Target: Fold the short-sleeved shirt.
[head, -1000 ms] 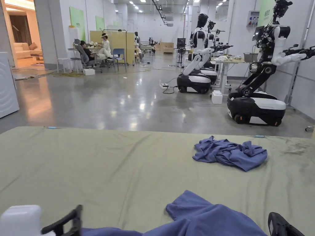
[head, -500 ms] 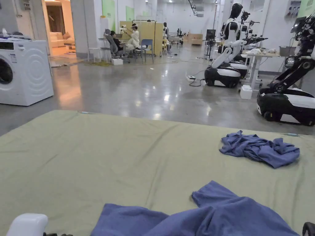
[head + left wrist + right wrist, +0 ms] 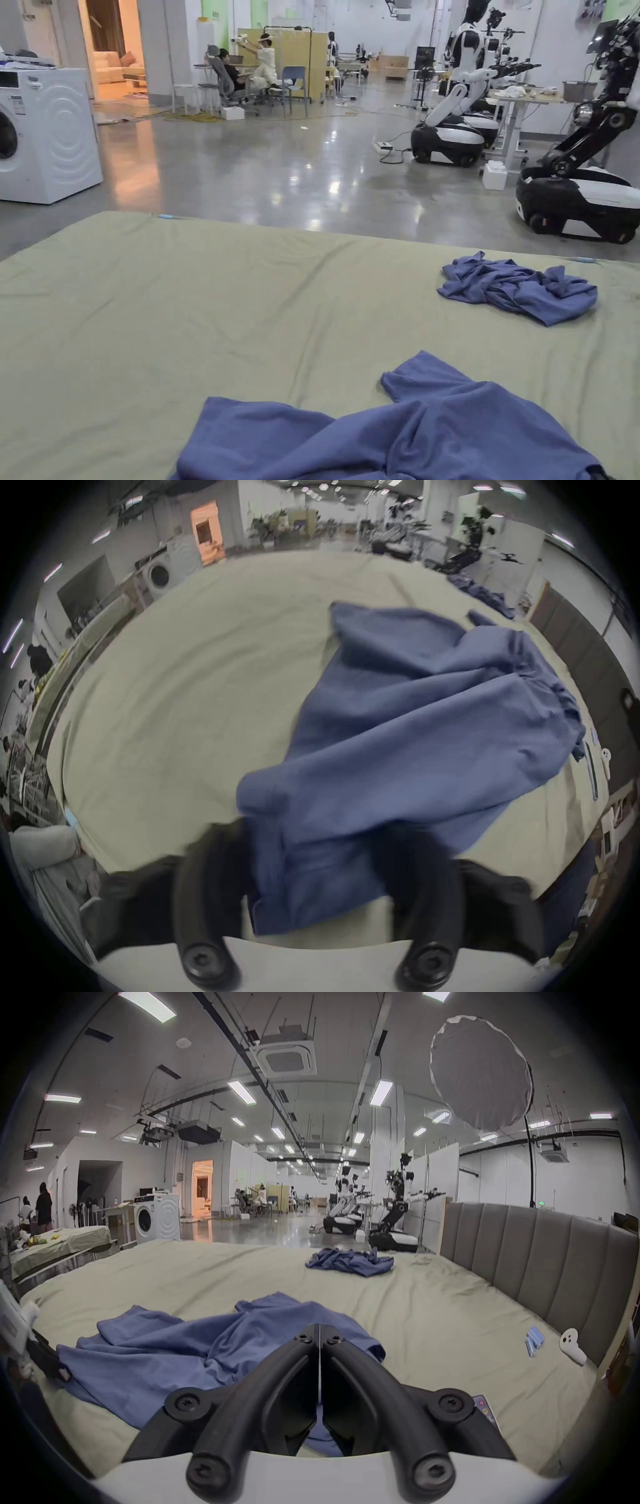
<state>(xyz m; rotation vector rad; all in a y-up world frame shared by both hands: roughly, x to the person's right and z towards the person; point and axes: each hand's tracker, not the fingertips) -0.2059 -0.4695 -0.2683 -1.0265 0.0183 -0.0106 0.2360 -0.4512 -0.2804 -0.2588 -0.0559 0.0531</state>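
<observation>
The blue shirt (image 3: 408,743) lay rumpled on the bed (image 3: 187,312). The left gripper (image 3: 311,878) had cloth between its parted fingers; I couldn't tell whether they pinched it. The right gripper's (image 3: 319,1333) fingers were closed, empty, just behind the shirt. Still spreading, I judged; next, flatten it.

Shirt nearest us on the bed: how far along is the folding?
Nothing looks folded yet. The near shirt lies rumpled on the green sheet, one sleeve sticking out toward the far side. In hand: the left gripper has shirt fabric between its spread fingers; the right gripper is closed above the shirt, seemingly holding nothing. Left: spread it flat, then make every fold. A second crumpled garment waits farther back.
</observation>
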